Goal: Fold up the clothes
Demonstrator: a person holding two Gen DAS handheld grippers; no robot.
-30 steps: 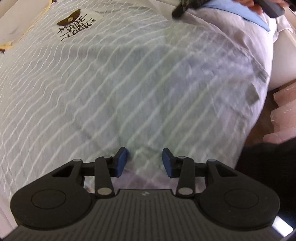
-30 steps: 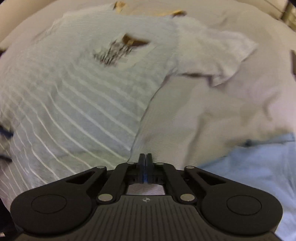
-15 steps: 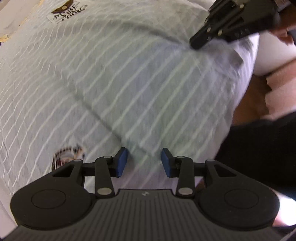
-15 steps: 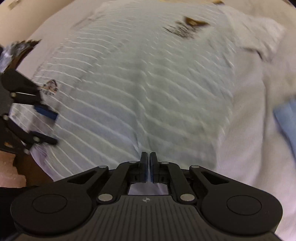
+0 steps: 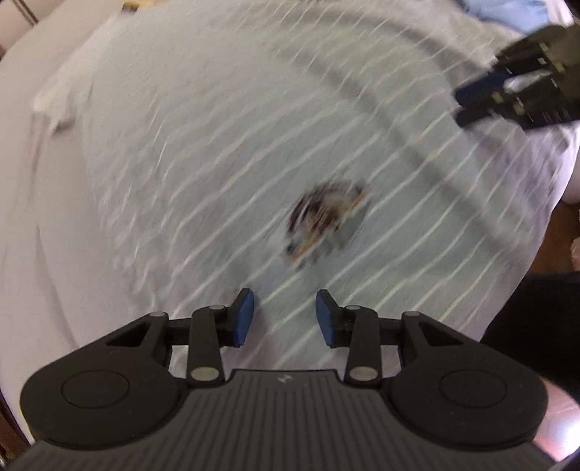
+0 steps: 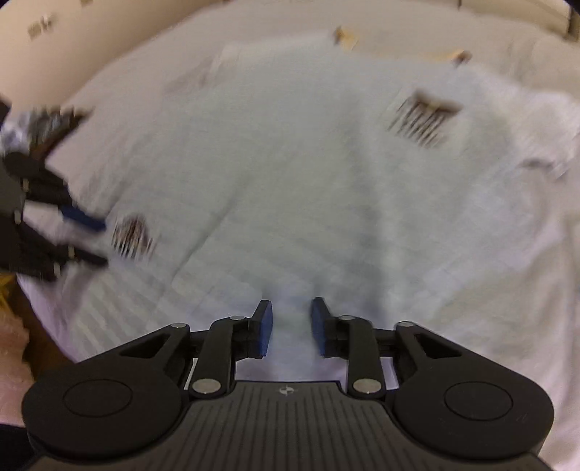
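The shirt (image 5: 224,152) looks thin and limp, best pinched at its hem; left gripper (image 5: 284,317) and right gripper (image 6: 290,326) both gape empty.

A pale grey-blue T-shirt (image 5: 203,152) crossed by thin white stripes is shown, with a small brown and orange print (image 5: 326,221) on it. White bedding (image 6: 507,308) is seen beneath. Black bodies and blue pads are worn by the fingers (image 5: 242,318) of both grippers. A light-blue cloth (image 5: 507,11) is glimpsed.
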